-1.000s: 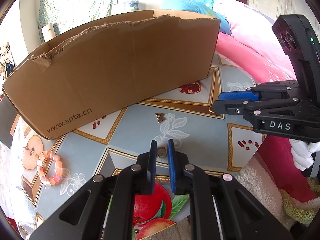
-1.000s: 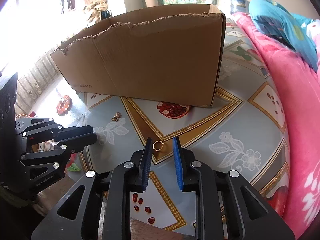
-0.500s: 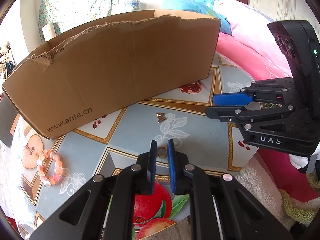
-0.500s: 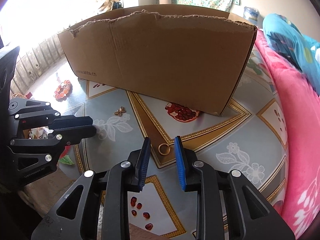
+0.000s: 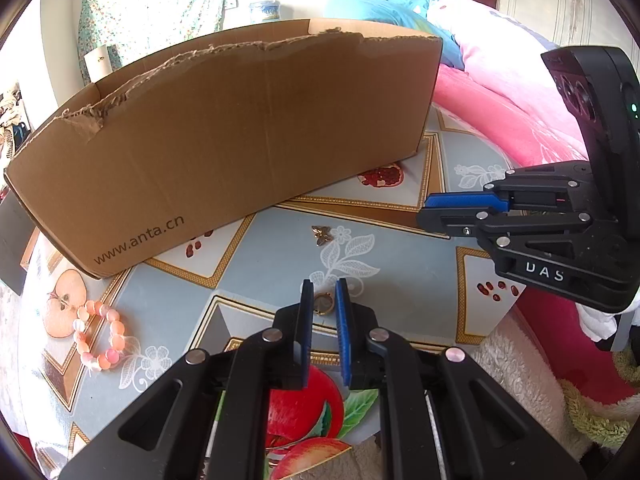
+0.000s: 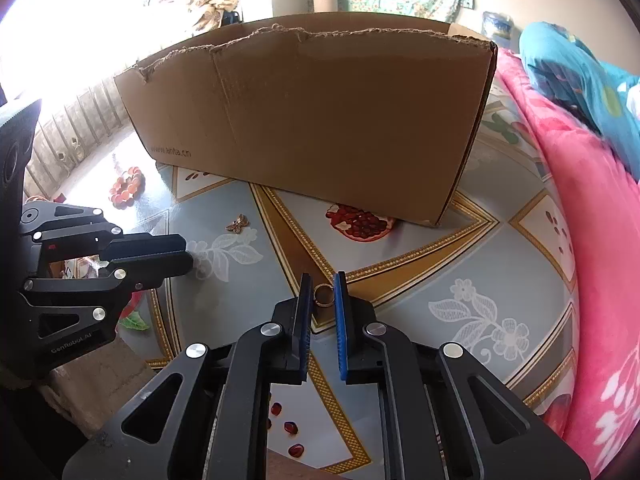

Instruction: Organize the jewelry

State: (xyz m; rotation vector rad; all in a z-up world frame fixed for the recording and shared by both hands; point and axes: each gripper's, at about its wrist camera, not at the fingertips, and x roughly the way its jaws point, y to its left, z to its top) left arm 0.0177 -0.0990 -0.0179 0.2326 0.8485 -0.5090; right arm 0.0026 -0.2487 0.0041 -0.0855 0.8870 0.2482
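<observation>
Left tongs (image 5: pixel 323 298) grip a small pendant (image 5: pixel 322 303) low over the surface (image 5: pixel 400 280); right tongs (image 6: pixel 323 292), jaws just closing, pinch a gold ring (image 6: pixel 323 295). Both pieces are thin: lift squarely and clear the cardboard box (image 6: pixel 320 120) wall before releasing.

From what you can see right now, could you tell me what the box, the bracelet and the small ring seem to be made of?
Box: brown corrugated cardboard, matte, with a ragged torn top edge.
Bracelet: round pink and orange beads, glossy; possibly glass or stone, hard to tell.
Ring: thin gold-coloured band, seemingly metal with a slight shine.
</observation>
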